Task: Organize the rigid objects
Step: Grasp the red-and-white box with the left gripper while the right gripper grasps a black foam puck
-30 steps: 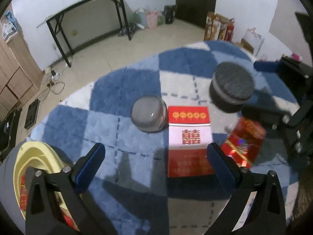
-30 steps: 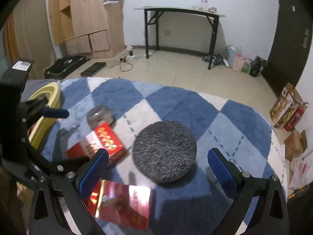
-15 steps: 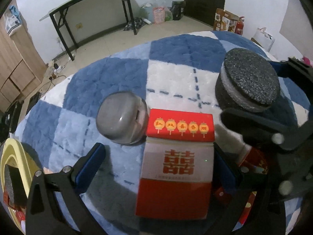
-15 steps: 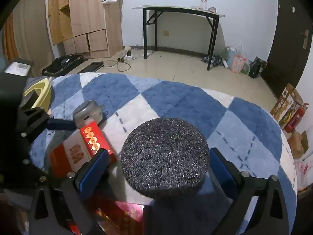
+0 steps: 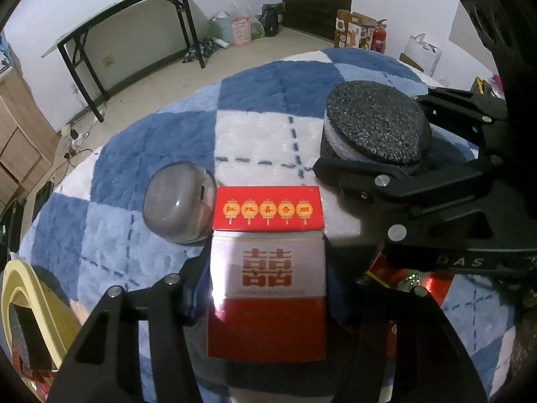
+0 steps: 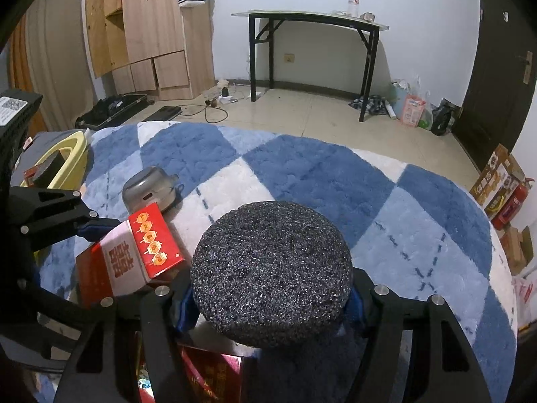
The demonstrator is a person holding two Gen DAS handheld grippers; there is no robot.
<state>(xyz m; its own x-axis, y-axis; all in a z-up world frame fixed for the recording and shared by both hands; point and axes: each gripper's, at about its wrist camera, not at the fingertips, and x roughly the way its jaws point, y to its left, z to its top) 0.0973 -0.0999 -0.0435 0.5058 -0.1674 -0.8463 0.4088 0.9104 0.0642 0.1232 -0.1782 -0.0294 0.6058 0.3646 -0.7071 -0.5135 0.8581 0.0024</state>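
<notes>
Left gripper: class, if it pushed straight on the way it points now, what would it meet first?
The left gripper is already closed on the red and white box. Straight ahead lies only rug; the steel bowl sits just left of that line, though depth is unclear.

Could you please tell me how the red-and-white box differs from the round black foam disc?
The red-and-white box is flat-sided and rectangular, with printed lantern motifs; the round black foam disc is circular, speckled and unprinted. The box sits between the left tool fingers, the disc between the right tool fingers. Both are on the blue checked rug, each gripped by a closed tool.
</notes>
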